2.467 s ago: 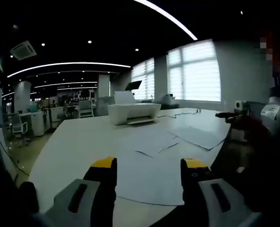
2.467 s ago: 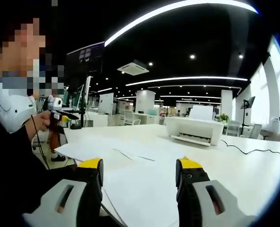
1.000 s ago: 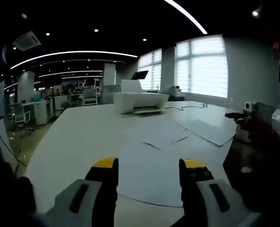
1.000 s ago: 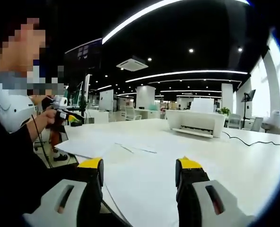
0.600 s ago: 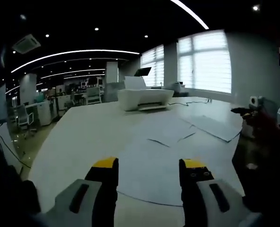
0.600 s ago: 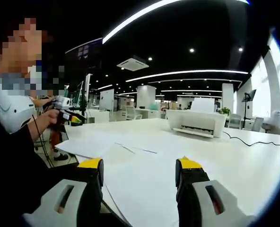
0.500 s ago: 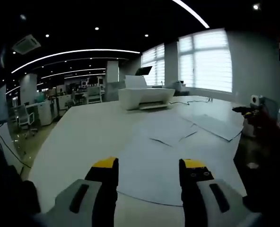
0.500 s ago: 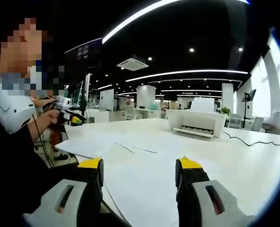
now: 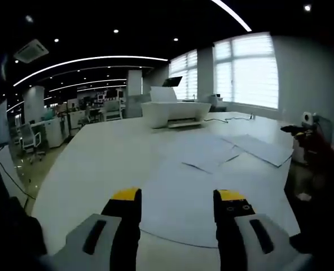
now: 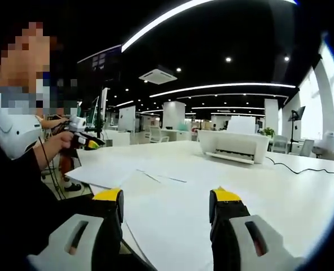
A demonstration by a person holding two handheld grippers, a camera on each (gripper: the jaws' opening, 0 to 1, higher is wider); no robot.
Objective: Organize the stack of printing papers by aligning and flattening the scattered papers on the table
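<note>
Left gripper (image 9: 177, 197): jaws spread, nothing between them, hovering over the near edge of the white table (image 9: 93, 164). Directly ahead of the jaws a big sheet of the papers (image 9: 212, 155) lies flat on the table; further out more sheets overlap loosely at different angles, one off to the right near the table edge. Beyond them, a white printer (image 9: 175, 113) with a cable trailing right. Windows with blinds (image 9: 246, 70) at the back.

Right gripper (image 10: 166, 200): jaws also spread and empty, just above the table. The papers (image 10: 155, 180) are spread in front of it, edges misaligned. Left of that, the person's hand (image 10: 54, 144) holds the other gripper out over the table edge. Printer (image 10: 233, 148) sits far side, cable (image 10: 302, 172) running right.
</note>
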